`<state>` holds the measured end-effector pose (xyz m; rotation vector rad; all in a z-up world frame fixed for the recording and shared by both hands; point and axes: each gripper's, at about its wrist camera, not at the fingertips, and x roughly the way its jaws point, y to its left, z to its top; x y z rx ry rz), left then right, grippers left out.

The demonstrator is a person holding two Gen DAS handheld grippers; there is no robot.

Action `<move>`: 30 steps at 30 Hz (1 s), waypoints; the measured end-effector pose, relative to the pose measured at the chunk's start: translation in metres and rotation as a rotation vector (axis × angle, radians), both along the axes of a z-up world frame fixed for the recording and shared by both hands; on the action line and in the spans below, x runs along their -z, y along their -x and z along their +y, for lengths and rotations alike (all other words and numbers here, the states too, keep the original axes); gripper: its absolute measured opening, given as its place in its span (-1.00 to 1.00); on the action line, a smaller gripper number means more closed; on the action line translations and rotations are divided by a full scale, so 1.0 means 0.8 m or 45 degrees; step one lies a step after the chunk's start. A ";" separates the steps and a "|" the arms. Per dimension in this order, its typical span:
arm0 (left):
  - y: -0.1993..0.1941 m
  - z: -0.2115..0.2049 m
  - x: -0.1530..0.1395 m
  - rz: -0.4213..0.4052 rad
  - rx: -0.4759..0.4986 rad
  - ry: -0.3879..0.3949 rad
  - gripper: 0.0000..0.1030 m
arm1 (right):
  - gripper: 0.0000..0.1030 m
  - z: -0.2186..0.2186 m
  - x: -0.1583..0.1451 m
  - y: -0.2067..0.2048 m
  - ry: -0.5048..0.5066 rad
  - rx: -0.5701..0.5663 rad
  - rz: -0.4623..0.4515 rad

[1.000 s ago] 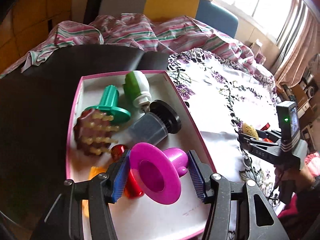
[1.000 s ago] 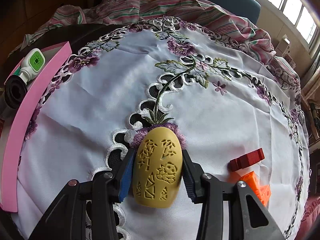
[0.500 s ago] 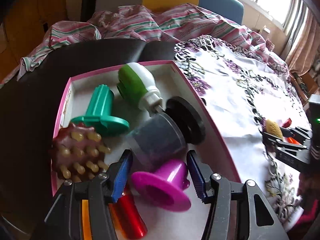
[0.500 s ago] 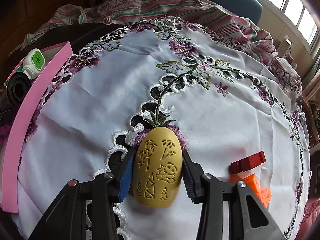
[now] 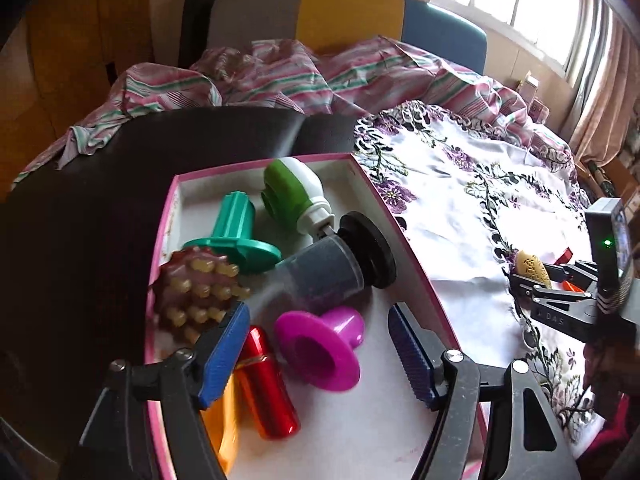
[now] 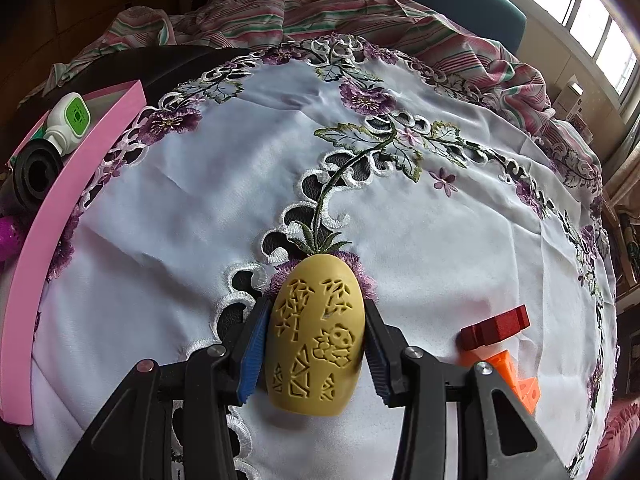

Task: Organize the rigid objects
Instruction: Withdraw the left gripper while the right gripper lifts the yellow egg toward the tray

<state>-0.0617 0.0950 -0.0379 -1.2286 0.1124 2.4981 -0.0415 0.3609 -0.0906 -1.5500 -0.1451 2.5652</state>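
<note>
left claw (image 5: 316,354): just opening, magenta funnel (image 5: 320,350) loose in pink box (image 5: 404,240) | right claw (image 6: 314,346): gripping yellow egg (image 6: 316,338) (above tablecloth (image 6: 240,184))

Round dark table (image 5: 100,216), draped on the right with a white embroidered tablecloth with purple flowers (image 6: 248,168). At the left, partly on the cloth's edge, a pink-rimmed shallow cardboard box (image 6: 60,200). Near right on the cloth, a dark red plastic block (image 6: 496,326) touching orange plastic cubes (image 6: 516,380). Along the far edge, a rumpled striped pink-and-green fabric (image 5: 280,76).
</note>
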 end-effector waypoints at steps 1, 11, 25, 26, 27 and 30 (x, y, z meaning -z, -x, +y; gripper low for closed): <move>-0.004 -0.002 -0.002 0.013 -0.010 0.013 0.45 | -0.14 0.000 0.000 0.000 -0.001 0.000 0.000; -0.027 -0.037 -0.007 0.023 -0.080 0.028 0.49 | -0.14 -0.002 0.000 0.000 -0.014 -0.004 0.007; -0.033 -0.100 0.001 -0.001 -0.220 0.020 0.49 | -0.14 -0.002 0.000 -0.001 -0.003 0.017 0.025; -0.033 -0.104 0.002 0.001 -0.228 0.019 0.49 | -0.14 -0.003 0.000 -0.001 -0.007 0.018 0.025; -0.034 -0.108 0.002 0.001 -0.236 0.019 0.49 | -0.14 -0.003 0.000 -0.001 -0.010 0.018 0.024; -0.035 -0.117 0.003 0.000 -0.254 0.014 0.49 | -0.14 -0.004 -0.001 0.000 -0.013 0.029 0.016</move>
